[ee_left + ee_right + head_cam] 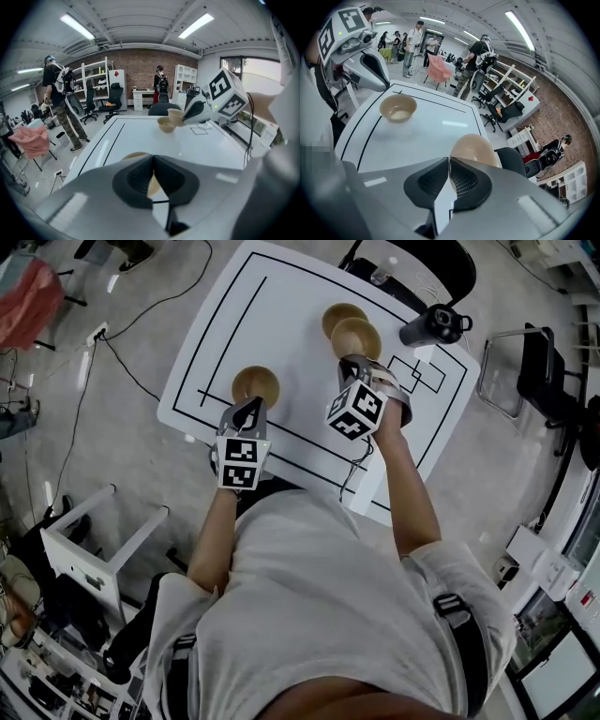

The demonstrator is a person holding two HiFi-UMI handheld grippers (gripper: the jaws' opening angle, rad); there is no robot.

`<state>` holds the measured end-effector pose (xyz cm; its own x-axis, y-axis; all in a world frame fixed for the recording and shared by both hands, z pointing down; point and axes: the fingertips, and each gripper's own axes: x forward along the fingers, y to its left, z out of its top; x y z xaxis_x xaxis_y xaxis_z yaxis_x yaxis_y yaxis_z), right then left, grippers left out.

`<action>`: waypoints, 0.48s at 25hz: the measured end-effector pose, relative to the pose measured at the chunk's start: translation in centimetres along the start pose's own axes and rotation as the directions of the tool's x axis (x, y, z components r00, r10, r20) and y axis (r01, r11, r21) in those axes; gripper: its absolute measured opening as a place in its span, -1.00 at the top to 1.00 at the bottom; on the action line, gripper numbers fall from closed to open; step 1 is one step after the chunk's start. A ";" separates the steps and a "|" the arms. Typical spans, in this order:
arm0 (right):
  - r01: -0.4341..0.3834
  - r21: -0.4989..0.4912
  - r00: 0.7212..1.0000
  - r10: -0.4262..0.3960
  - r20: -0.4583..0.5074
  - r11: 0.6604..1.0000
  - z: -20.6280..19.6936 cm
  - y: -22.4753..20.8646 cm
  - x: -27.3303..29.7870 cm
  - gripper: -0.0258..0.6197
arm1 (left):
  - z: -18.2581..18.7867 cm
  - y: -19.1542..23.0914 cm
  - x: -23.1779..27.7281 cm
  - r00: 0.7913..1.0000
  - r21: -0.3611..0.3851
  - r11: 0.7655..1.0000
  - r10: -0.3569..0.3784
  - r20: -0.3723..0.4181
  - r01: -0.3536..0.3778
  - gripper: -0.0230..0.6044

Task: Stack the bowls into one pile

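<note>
Bowls are judged light, stiff and smooth, best taken at the thin rim. On the worktop [281, 334], the near-left bowl [255, 383] is clamped at its rim by the left gripper's [249, 409] fingers. The right bowl [356, 337] is clamped by the right gripper's [356, 360], just beside the far bowl [341, 319].

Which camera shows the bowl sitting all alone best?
The right gripper view. The lone bowl sits whole and large there, its inside showing. The head view shows it smaller, from above, with the left gripper at its edge. The left gripper view shows only a sliver of it over the jaws.
</note>
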<state>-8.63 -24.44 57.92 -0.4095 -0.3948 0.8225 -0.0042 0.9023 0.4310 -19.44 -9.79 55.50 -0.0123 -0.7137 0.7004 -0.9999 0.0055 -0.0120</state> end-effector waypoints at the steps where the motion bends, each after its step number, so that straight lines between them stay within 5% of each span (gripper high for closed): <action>1: -0.001 -0.002 1.000 0.001 0.000 1.000 0.0 -0.1 0.1 0.86 | 0.0 0.1 0.1 1.000 -0.002 1.000 0.002 -0.003 -0.002 0.92; 12: -0.013 -0.026 1.000 0.013 -0.004 1.000 0.8 -0.9 2.6 0.87 | -0.2 0.6 1.1 1.000 -0.017 1.000 -0.002 -0.025 0.002 0.92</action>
<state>-10.43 -26.14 59.36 -0.4054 -0.3838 0.8297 0.0244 0.9027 0.4295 -20.08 -10.47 56.41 -0.0102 -0.6957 0.7183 -0.9999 0.0163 0.0016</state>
